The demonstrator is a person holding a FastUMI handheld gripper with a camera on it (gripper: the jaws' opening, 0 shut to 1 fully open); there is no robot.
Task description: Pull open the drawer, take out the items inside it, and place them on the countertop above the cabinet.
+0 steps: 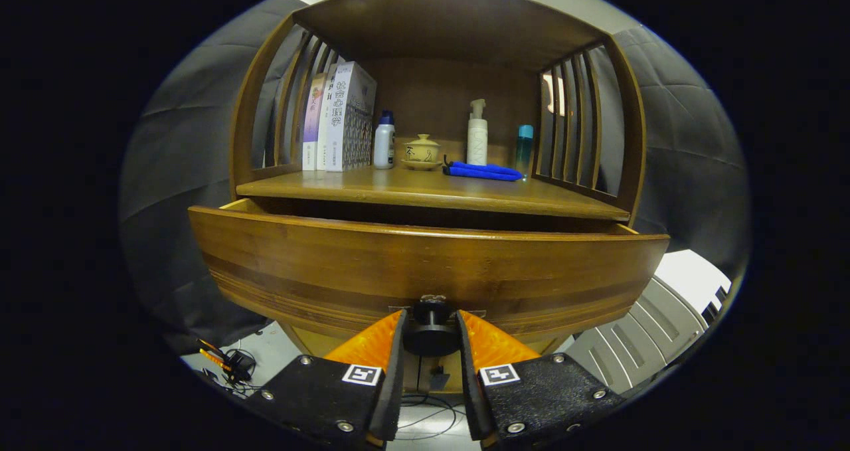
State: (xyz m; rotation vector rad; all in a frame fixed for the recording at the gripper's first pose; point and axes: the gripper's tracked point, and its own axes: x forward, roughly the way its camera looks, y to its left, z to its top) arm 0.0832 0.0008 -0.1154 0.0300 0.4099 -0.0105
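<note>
Occupying the frame's centre, the wooden cabinet (431, 105) is recorded; its drawer (425, 271), pulled partly out, spans the middle. On the countertop (398, 188), books (339, 115), bottles and a blue cloth (481, 171) are noted. At bottom centre, the gripper (430, 335) is clenched around the drawer knob (431, 331).

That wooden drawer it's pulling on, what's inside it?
The drawer is pulled out, with the gripper around its knob, but its tall front panel hides the inside from this low angle. Any contents are covered from view.
</note>
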